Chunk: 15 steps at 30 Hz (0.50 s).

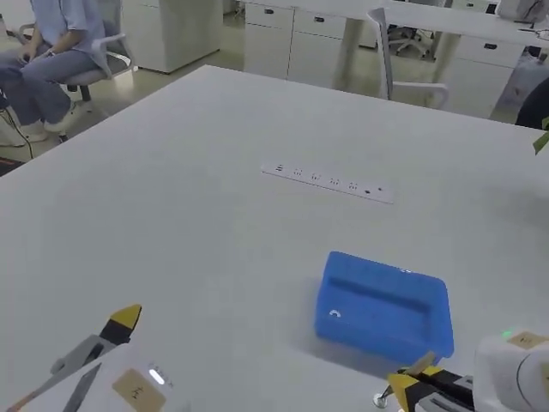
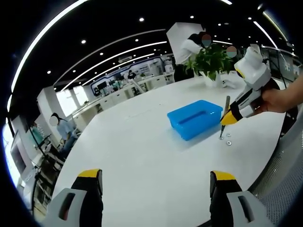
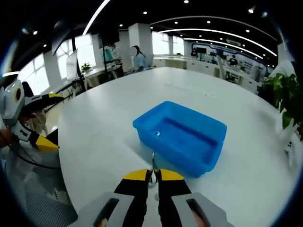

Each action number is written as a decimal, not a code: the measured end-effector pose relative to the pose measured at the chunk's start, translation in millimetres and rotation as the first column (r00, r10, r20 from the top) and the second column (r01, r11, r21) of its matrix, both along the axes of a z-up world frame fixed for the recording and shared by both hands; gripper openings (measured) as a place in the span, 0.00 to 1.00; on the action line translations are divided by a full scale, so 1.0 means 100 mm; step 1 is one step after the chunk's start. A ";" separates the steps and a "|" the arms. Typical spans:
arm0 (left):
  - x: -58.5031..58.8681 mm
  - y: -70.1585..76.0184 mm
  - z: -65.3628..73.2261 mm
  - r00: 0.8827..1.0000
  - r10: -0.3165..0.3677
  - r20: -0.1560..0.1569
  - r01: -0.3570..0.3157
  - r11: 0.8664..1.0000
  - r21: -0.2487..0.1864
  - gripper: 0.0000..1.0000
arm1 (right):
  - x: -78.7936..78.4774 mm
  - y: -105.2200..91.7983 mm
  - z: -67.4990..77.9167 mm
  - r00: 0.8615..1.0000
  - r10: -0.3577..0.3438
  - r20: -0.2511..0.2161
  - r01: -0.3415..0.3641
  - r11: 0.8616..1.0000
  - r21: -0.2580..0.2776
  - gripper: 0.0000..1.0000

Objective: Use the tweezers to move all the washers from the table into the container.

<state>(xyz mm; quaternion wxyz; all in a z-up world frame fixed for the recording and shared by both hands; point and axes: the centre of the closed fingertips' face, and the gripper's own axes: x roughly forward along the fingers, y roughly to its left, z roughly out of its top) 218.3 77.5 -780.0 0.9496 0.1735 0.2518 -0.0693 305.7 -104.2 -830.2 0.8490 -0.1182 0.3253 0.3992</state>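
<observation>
White office table (image 1: pixel 171 215), open-plan room behind. Loose washers (image 2: pixel 229 139), three small rings as far as I can make out, lie close together on the table just off the corner of the blue container (image 2: pixel 194 118) nearest the right gripper (image 3: pixel 152 176), not touching its wall. Tweezers (image 2: pixel 225 116) stand steeply over them, tip down at or on the leftmost ring. Too small to tell if a washer is pinched. The right gripper has the tweezers: its jaws are squeezed nearly together on them, and the prongs run straight out ahead along the jaws toward the container's near wall. One more washer (image 3: pixel 156 133) already sits on the container floor, toward the left end in the right gripper view. Key relation: the loose washers are right below the tweezer tip, on the gripper's side of the container. The carry therefore looks like a short lift over the near wall and forward, roughly along the tweezers' own line. Left gripper (image 2: pixel 156 177) is well apart across the table, jaws spread wide with nothing between them, so the right one is clearly nearer and doing the work. Judged progress: early, one in, about three left. Risk: thin flat rings on a smooth top, easy to slip from the tips. Further out, a power strip (image 1: pixel 330 182) lies past the container and a potted plant (image 2: pixel 213 59) stands at the far table edge.
</observation>
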 end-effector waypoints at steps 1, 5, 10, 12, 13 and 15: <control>0.00 0.00 0.00 1.000 0.000 0.000 0.000 1.000 0.000 0.97 | 0.00 0.00 0.00 1.000 0.005 0.002 -0.005 1.000 -0.003 0.04; 0.00 0.00 -0.01 1.000 -0.003 -0.002 0.003 1.000 0.003 0.97 | 0.05 0.03 -0.02 1.000 0.022 0.007 -0.022 1.000 -0.018 0.04; 0.00 0.00 -0.01 1.000 -0.004 -0.006 0.004 1.000 0.005 0.96 | 0.04 0.09 -0.03 0.992 0.118 0.054 -0.115 0.992 -0.055 0.04; 0.00 0.01 -0.03 1.000 -0.003 -0.012 0.003 1.000 0.009 0.96 | 0.03 0.15 -0.01 0.981 0.171 0.092 -0.166 0.984 -0.060 0.04; 0.00 0.01 -0.03 1.000 -0.003 -0.011 0.003 1.000 0.010 0.96 | 0.02 0.11 -0.01 0.982 0.166 0.090 -0.158 0.984 -0.084 0.04; 0.00 0.00 -0.02 1.000 -0.005 -0.010 0.005 1.000 0.008 0.96 | 0.01 0.11 0.01 0.985 0.156 0.079 -0.151 0.986 -0.072 0.03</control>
